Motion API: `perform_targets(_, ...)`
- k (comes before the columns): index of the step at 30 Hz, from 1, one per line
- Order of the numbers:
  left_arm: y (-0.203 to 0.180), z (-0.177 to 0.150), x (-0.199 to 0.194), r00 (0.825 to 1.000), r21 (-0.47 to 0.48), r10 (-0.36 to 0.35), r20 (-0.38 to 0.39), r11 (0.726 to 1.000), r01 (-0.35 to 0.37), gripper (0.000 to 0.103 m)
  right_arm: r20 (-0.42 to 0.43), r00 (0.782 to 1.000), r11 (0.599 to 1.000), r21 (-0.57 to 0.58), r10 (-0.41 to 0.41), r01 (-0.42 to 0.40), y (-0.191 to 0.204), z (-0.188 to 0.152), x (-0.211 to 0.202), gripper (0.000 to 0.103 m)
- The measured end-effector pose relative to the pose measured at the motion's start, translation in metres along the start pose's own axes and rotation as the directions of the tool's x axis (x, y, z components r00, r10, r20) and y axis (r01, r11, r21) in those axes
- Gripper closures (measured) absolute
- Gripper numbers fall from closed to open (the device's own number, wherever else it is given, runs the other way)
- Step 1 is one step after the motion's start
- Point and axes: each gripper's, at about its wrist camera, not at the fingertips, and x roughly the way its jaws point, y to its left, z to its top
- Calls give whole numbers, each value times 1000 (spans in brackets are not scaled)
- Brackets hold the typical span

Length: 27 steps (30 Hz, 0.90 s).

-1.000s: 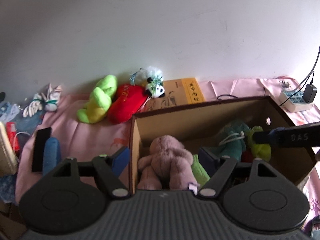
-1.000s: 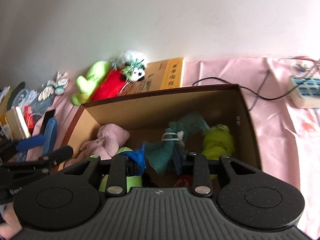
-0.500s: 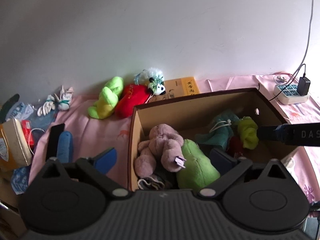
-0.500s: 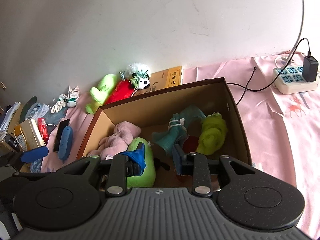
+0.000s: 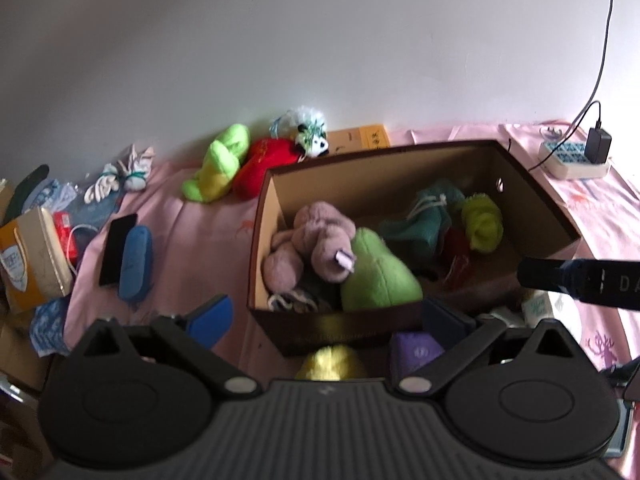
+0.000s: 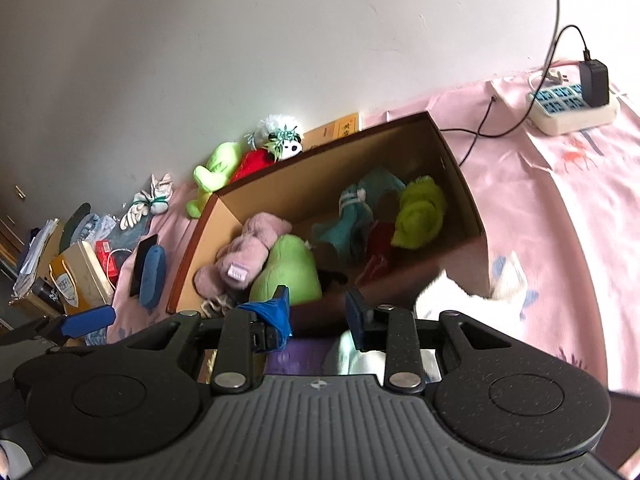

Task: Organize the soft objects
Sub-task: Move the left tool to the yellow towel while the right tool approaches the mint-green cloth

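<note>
Cardboard box (image 5: 532,200) is sitting packed with plush toys (image 5: 320,236) while left gripper (image 5: 326,320) is hanging wide, right gripper (image 6: 318,312) narrow, both empty, risking snagging the front rim.

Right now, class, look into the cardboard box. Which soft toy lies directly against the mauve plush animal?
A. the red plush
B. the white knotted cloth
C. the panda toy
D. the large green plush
D: inside the cardboard box, the large green plush presses against the mauve plush animal, while the red plush, the panda toy and the white knotted cloth all lie outside the box, near the wall.
</note>
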Motion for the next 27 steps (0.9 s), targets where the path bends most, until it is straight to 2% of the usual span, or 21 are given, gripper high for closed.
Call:
perform_targets(14, 10, -26, -3, 997, -13, 18, -73, 1000, -19, 2, -31, 999, 1000, -3, 20, -20, 5, -30, -7, 90)
perform_targets(20, 13, -34, -1, 995, -15, 19, -94, 1000, -21, 2, -38, 999, 999, -49, 10, -12, 12, -39, -9, 90)
perform_targets(27, 15, -40, 1, 993, -23, -4, -119, 1000, 1, 2, -43, 999, 997, -72, 2, -5, 12, -47, -13, 90)
